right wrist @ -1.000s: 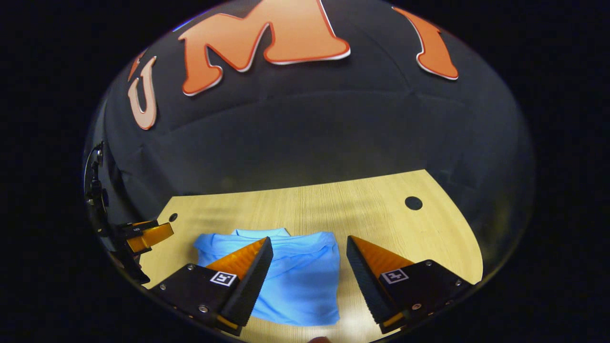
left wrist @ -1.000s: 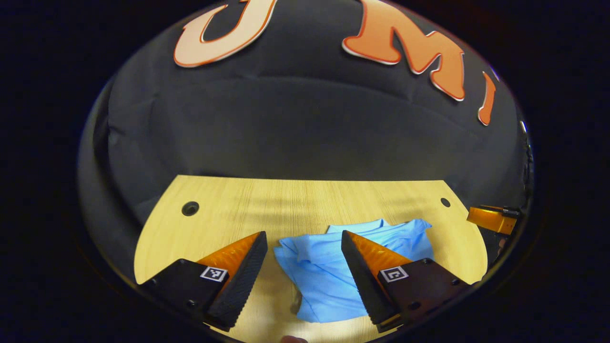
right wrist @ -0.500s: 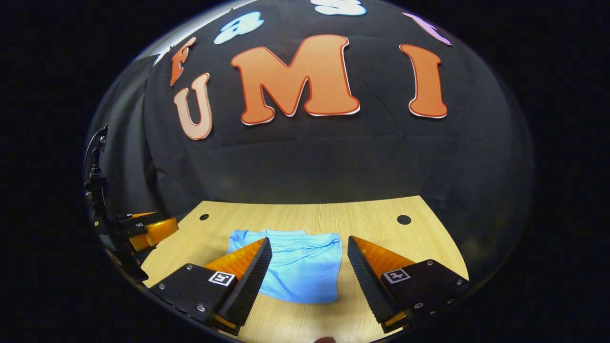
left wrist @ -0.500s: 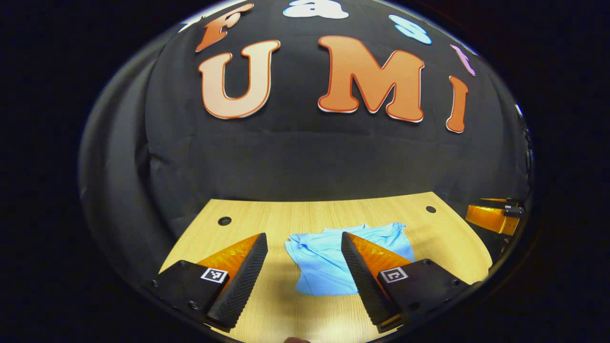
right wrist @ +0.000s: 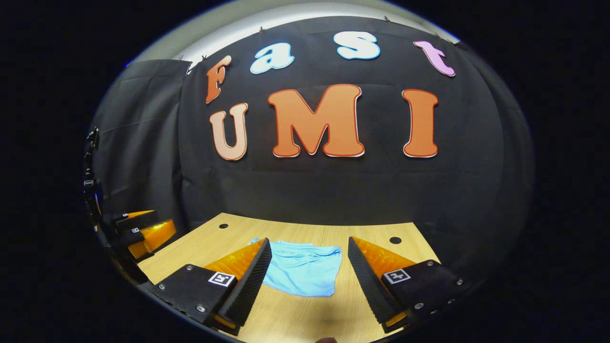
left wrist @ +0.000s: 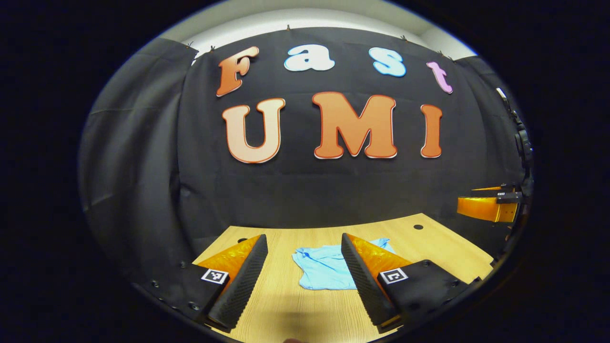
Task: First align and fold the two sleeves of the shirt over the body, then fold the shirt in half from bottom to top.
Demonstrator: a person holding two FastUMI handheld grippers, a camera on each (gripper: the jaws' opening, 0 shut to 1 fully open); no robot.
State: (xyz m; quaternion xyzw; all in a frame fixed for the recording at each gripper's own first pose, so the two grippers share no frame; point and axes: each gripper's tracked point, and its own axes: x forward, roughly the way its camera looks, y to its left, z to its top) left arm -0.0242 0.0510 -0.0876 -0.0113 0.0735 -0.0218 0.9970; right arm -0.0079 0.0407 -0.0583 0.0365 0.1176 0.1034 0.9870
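Near to far: my left gripper [left wrist: 304, 271] and right gripper [right wrist: 310, 274], jaws released and holding nothing, hover above the bench [right wrist: 305, 319]; the folded blue shirt [right wrist: 305, 269] lies ahead between both, bare wood on every side, roughly equidistant from either.

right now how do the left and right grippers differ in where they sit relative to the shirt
The left gripper frames the shirt's left edge, with its right finger overlapping the cloth in view. The right gripper frames the shirt's right edge, with its left finger overlapping it. Both are open, empty, and off the shirt, which lies folded on the table.
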